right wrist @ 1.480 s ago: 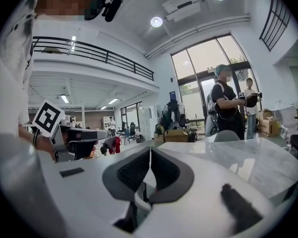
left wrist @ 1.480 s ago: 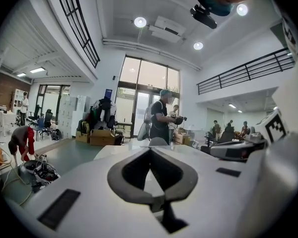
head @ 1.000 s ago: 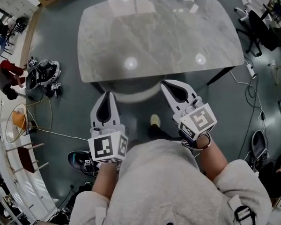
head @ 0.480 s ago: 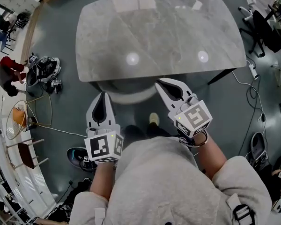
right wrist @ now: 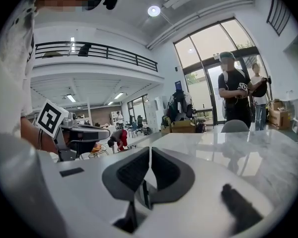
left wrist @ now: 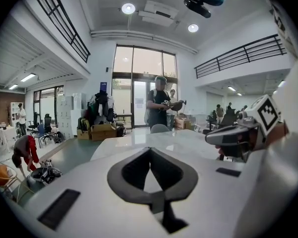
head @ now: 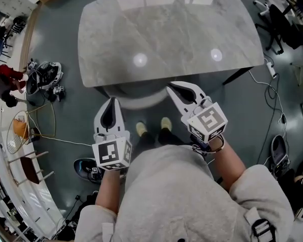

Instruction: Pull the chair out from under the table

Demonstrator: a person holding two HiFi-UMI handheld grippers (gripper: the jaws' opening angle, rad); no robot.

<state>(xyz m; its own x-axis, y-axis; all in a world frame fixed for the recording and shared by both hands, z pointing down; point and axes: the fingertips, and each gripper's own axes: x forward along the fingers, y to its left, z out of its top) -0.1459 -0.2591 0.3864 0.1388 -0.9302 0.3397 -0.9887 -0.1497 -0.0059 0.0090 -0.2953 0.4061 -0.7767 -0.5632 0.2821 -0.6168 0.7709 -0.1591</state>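
- Chair [head: 136, 99] sat tucked under the near edge of the table [head: 166, 29], with only its rounded grey back showing, between the tips of the 2 grippers.
- Left gripper [head: 111, 103] had its jaws pressed together on nothing, its tip just beside the back at 9 o'clock. I judged it poised to reach, not gripping.
- Right gripper [head: 172, 87] was likewise closed and empty, at 3 o'clock of the back, close under the table edge.
- Both flanked the back, probably so that a pull would run straight toward the person's shoes [head: 140, 129] at 6 o'clock.
- Either pair of jaws would have had to open before any grasp.
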